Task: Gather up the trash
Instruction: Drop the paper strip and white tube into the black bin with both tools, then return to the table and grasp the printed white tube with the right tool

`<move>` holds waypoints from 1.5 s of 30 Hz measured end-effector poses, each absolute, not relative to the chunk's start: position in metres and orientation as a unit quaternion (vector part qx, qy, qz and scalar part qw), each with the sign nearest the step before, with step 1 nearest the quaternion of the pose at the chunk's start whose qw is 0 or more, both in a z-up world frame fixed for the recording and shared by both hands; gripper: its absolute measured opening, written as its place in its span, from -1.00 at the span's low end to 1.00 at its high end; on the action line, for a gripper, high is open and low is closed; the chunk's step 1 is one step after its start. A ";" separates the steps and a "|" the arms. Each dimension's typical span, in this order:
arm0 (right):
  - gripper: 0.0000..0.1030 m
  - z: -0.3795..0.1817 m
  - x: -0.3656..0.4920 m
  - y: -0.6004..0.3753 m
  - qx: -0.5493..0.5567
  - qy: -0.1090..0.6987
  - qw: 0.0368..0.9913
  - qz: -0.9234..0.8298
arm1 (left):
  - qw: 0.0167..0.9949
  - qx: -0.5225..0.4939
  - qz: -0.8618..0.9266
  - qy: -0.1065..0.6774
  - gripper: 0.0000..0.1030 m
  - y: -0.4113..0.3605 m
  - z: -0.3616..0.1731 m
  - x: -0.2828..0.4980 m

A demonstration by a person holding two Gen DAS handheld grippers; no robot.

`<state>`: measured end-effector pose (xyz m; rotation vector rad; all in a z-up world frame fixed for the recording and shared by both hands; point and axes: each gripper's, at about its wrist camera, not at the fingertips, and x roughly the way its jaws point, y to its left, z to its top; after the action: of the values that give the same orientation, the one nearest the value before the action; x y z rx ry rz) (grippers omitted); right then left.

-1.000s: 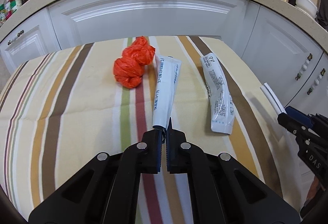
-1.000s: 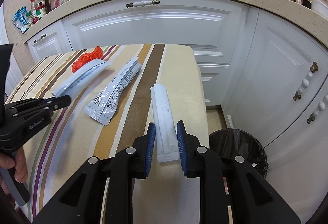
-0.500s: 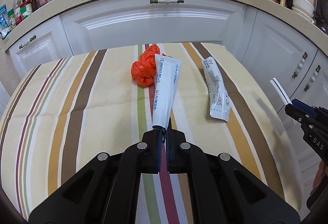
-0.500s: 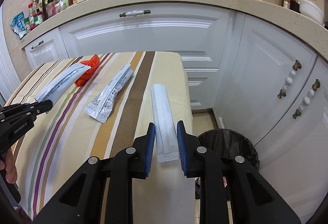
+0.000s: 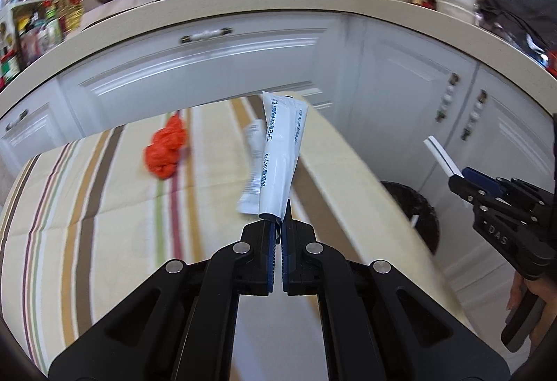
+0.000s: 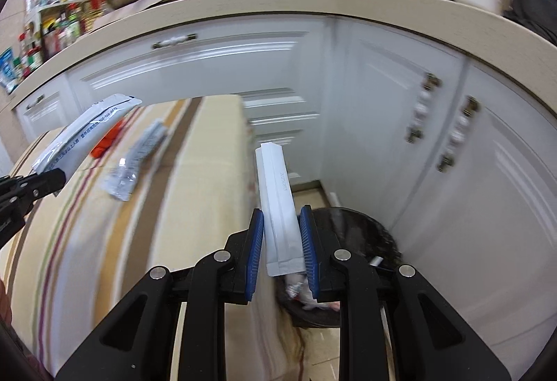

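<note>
My left gripper (image 5: 280, 224) is shut on the lower end of a white tube-shaped wrapper with blue print (image 5: 282, 151), held up off the striped table (image 5: 104, 224). My right gripper (image 6: 280, 234) is shut on a plain white packet (image 6: 278, 203), held beyond the table's right edge, above the black-lined trash bin (image 6: 369, 234). A crumpled orange bag (image 5: 166, 151) and a white printed pouch (image 5: 251, 172) still lie on the table. The left gripper (image 6: 45, 180) with its wrapper (image 6: 87, 133) shows at the left of the right wrist view.
White cabinet doors (image 6: 435, 154) with metal handles curve behind the table and the bin. The countertop (image 5: 243, 1) above carries a pan, a pot, bottles and a white bowl. The bin (image 5: 414, 210) stands on the tiled floor between table and cabinets, with trash inside.
Both grippers rose and swung right with their packets. The wrapper left the table, and the white packet passed from above the table's edge to above the bin.
</note>
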<state>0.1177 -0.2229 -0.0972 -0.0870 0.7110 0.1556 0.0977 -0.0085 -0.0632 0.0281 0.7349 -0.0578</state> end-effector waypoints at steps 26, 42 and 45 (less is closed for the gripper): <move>-0.51 -0.131 0.142 -0.314 0.000 0.359 0.933 -0.013 | 0.913 0.081 -0.134 0.378 -0.94 -0.159 -0.098 0.141; -0.11 -0.135 0.142 -0.317 0.017 0.367 0.930 -0.025 | 0.918 0.068 -0.117 0.373 -0.21 -0.151 -0.096 0.145; -0.02 -0.125 0.137 -0.312 0.019 0.357 0.934 -0.021 | 0.923 0.054 -0.110 0.365 -0.13 -0.140 -0.088 0.142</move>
<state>0.1374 -0.3118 -0.1246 0.0388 0.7303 -0.0434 0.1418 -0.1398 -0.0882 0.1116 0.7485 -0.2266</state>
